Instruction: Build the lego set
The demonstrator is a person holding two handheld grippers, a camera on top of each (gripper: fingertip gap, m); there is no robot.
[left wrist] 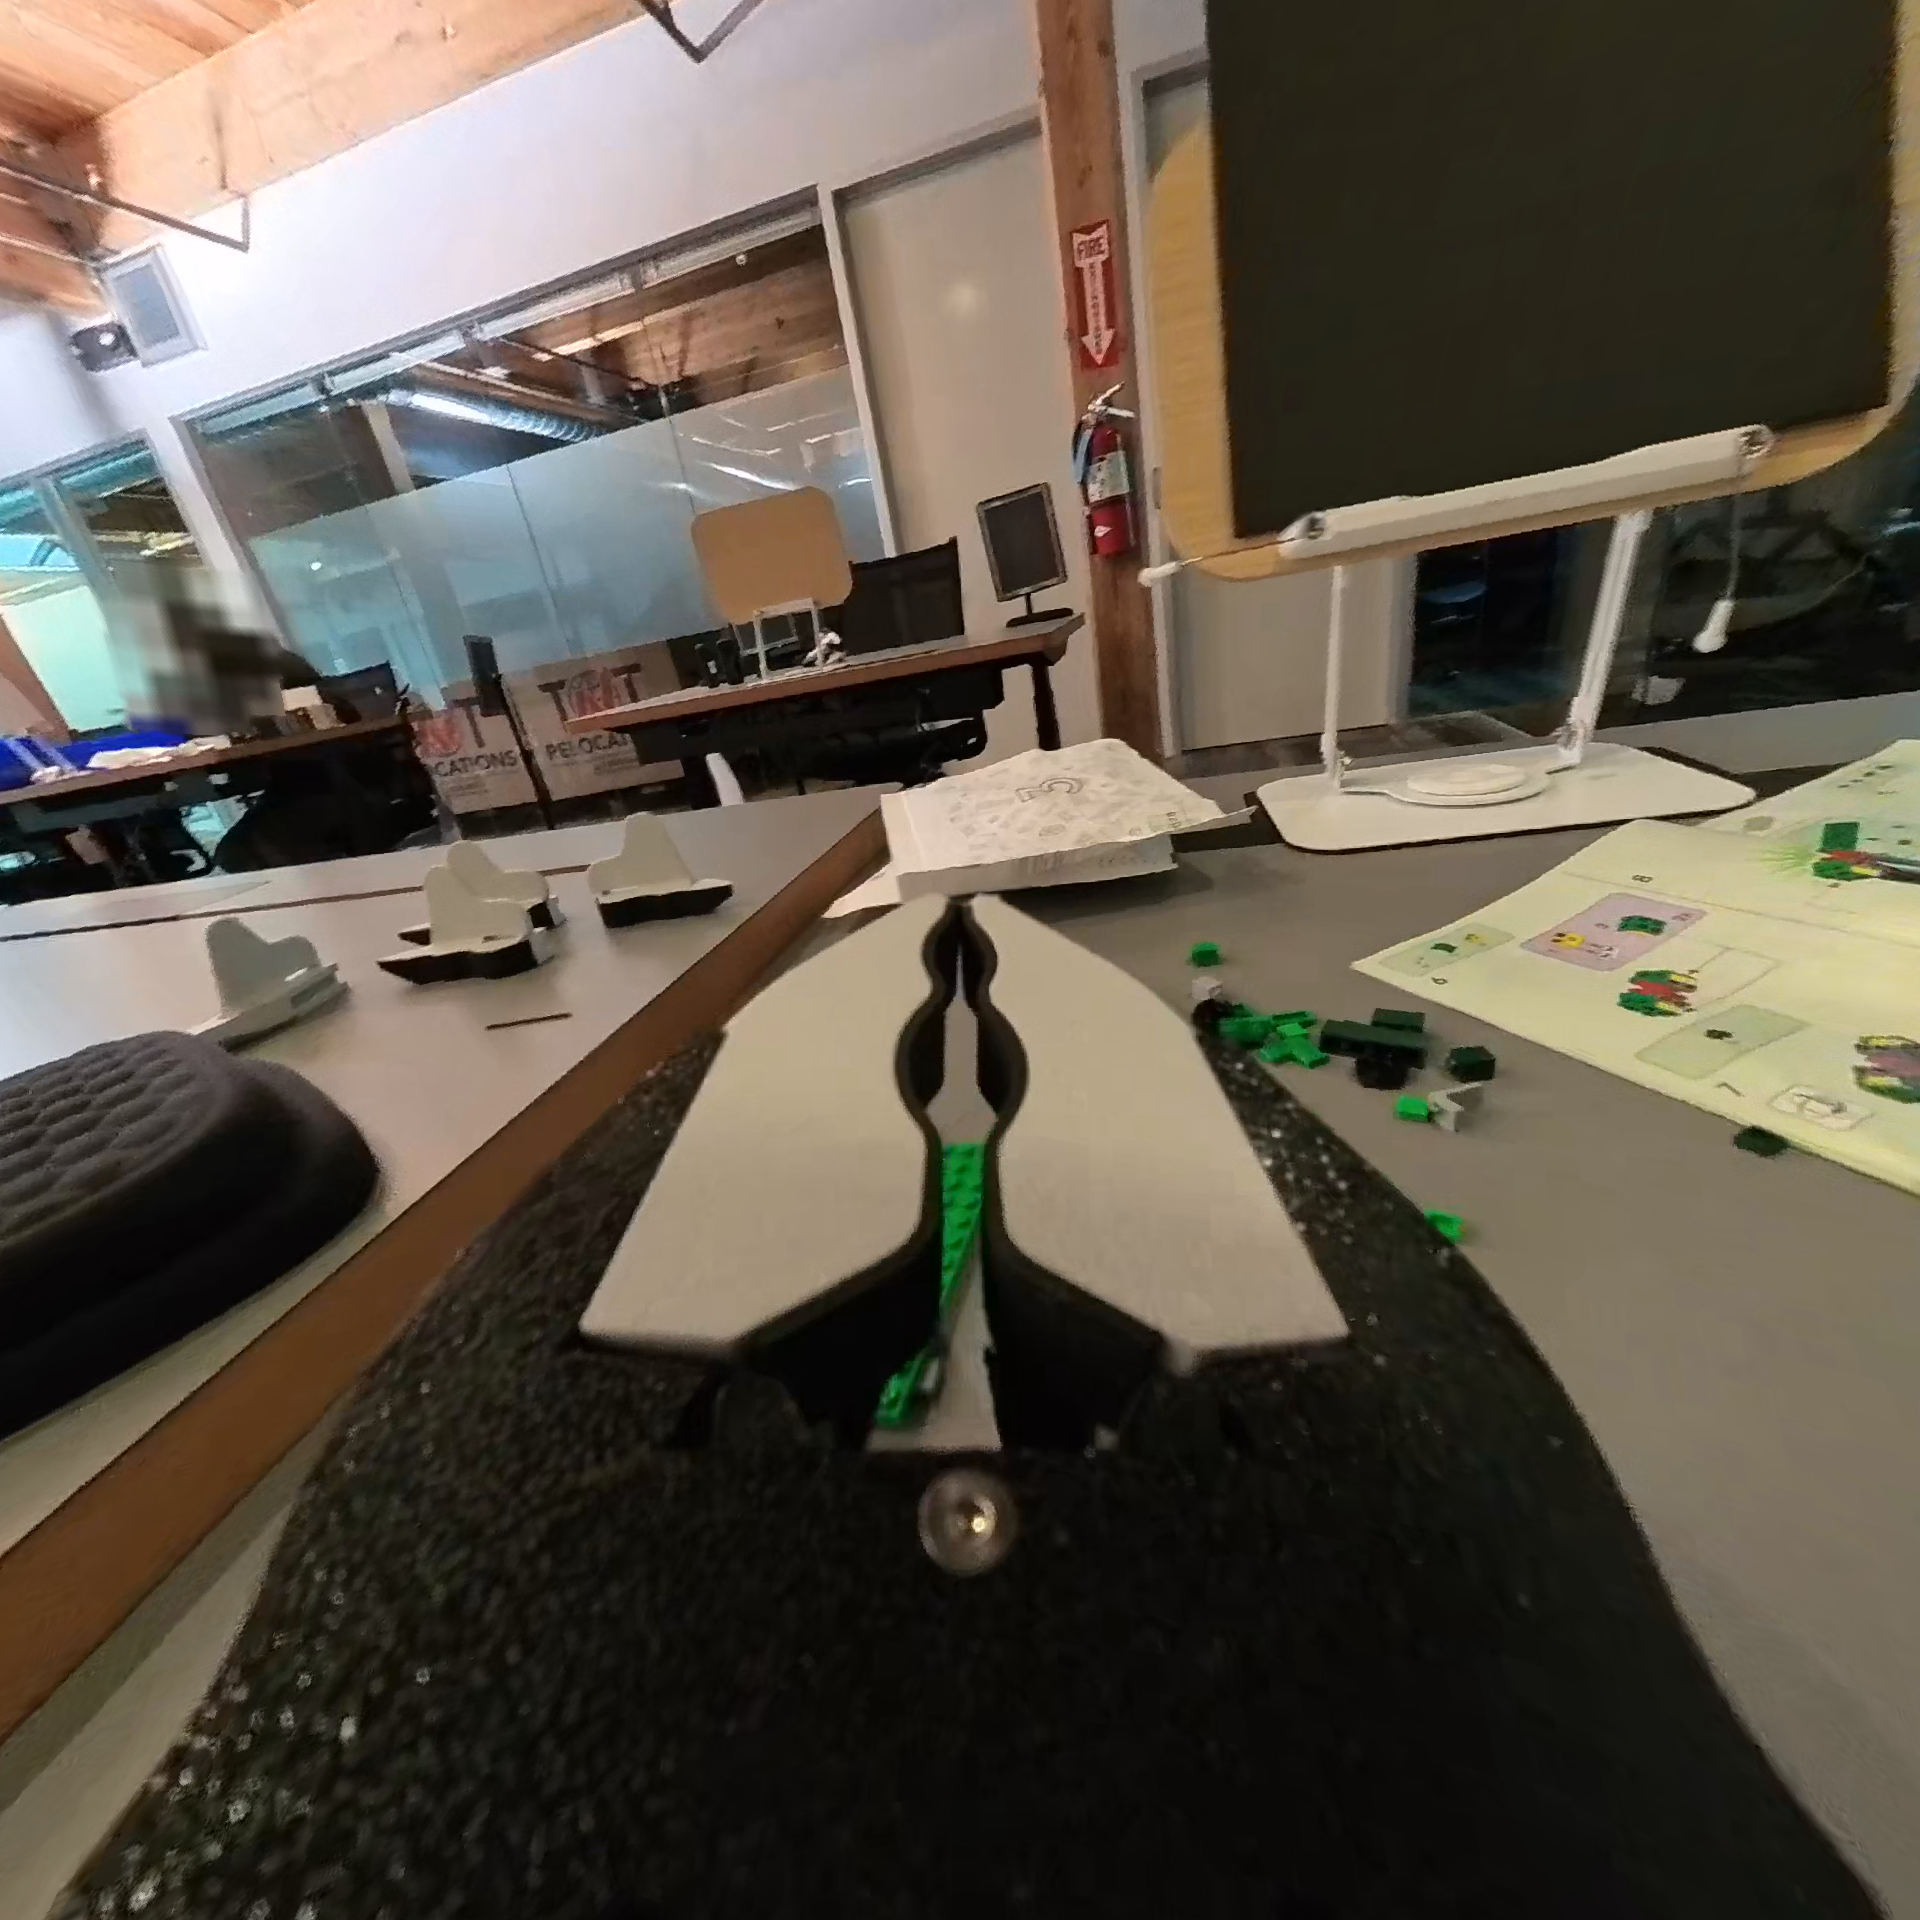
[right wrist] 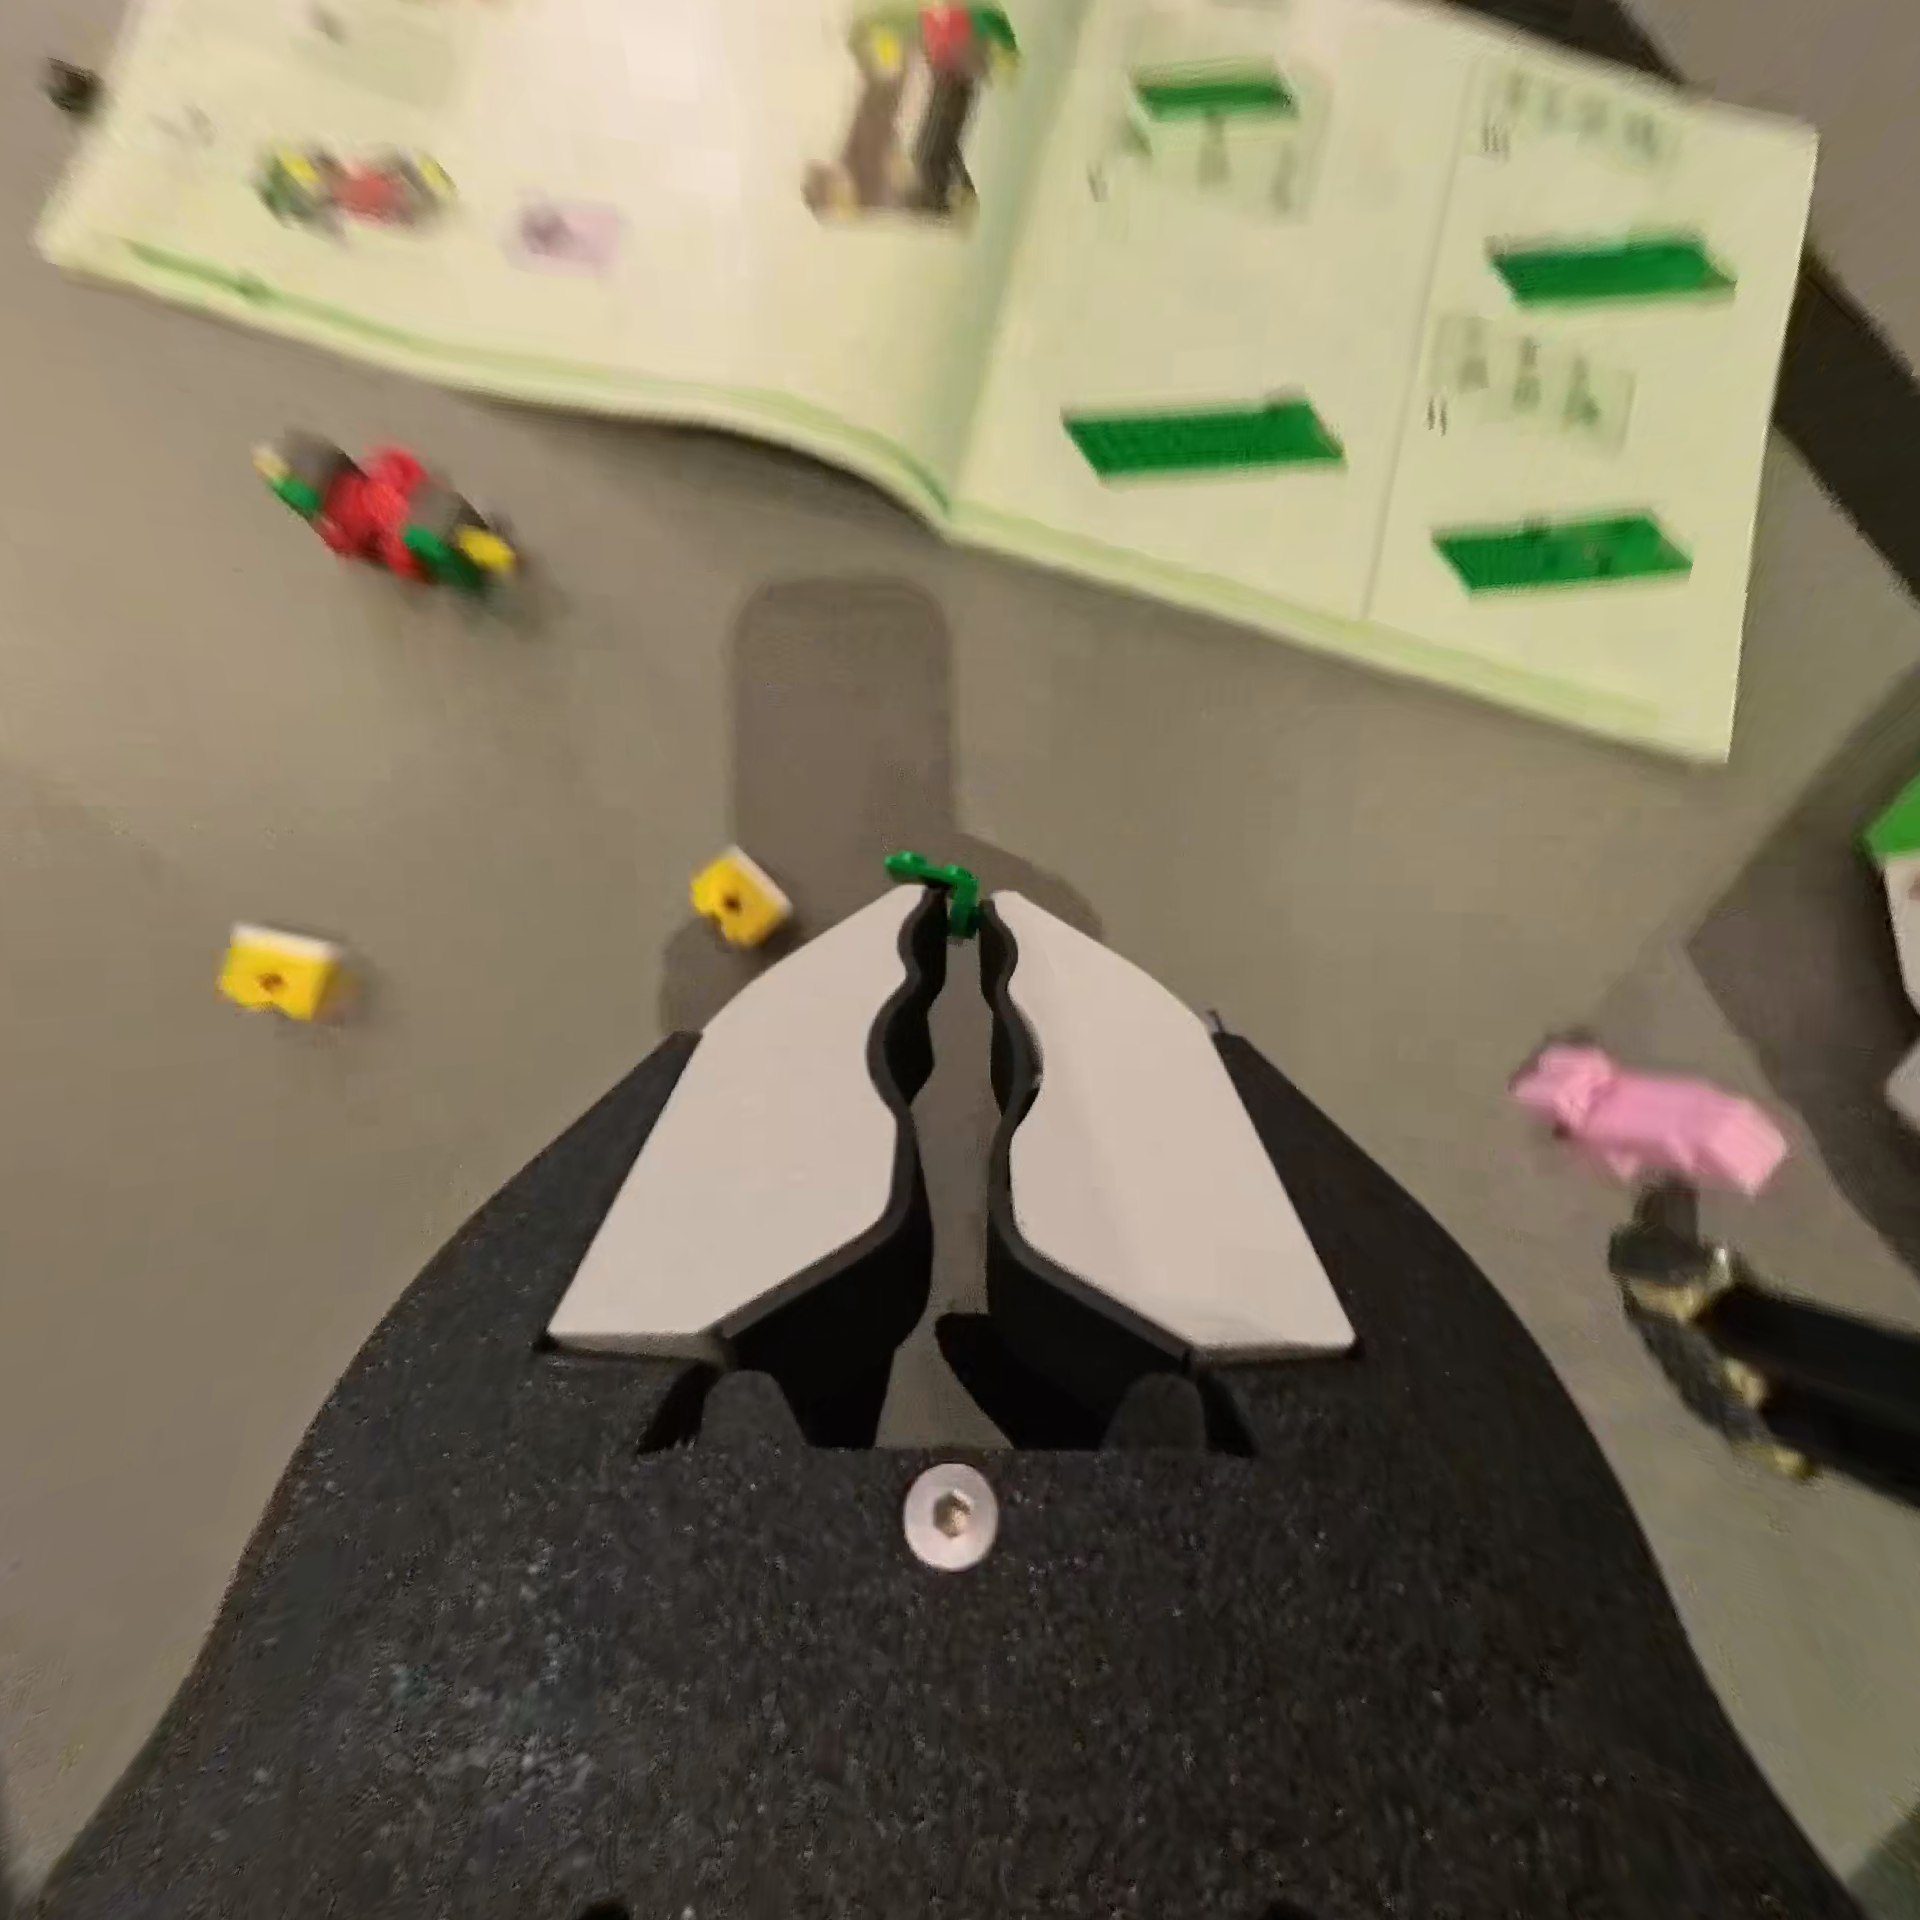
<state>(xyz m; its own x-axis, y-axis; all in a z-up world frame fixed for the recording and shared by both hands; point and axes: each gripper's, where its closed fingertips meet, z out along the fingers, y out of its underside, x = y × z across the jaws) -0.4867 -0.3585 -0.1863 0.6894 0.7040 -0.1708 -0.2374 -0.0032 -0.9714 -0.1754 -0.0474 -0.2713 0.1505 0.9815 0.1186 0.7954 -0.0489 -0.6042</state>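
Observation:
In the left wrist view my left gripper [left wrist: 964,920] is shut on a green lego plate [left wrist: 954,1231], held edge-on between the fingers above the grey table. Loose green and dark pieces [left wrist: 1340,1039] lie to its right, beside the open instruction booklet [left wrist: 1662,966]. In the right wrist view my right gripper [right wrist: 951,904] is shut on a small green lego piece [right wrist: 940,883] at its tips, above the table. Two yellow bricks [right wrist: 738,896] [right wrist: 278,968] and a red, green and yellow sub-build [right wrist: 390,509] lie to its left. A pink lego pig [right wrist: 1652,1122] stands at the right.
The booklet [right wrist: 1143,343] spreads across the far side in the right wrist view. A dark build with gold studs [right wrist: 1725,1340] lies below the pig. In the left wrist view a white paper bag [left wrist: 1039,831], a lamp stand base [left wrist: 1496,790], spare gripper fingers [left wrist: 488,914] and a black cushion [left wrist: 156,1174] sit around. Tip to tip, the grippers are about 45 centimeters apart. The right tips stand about 15 centimeters off the pink lego pig [right wrist: 1652,1122].

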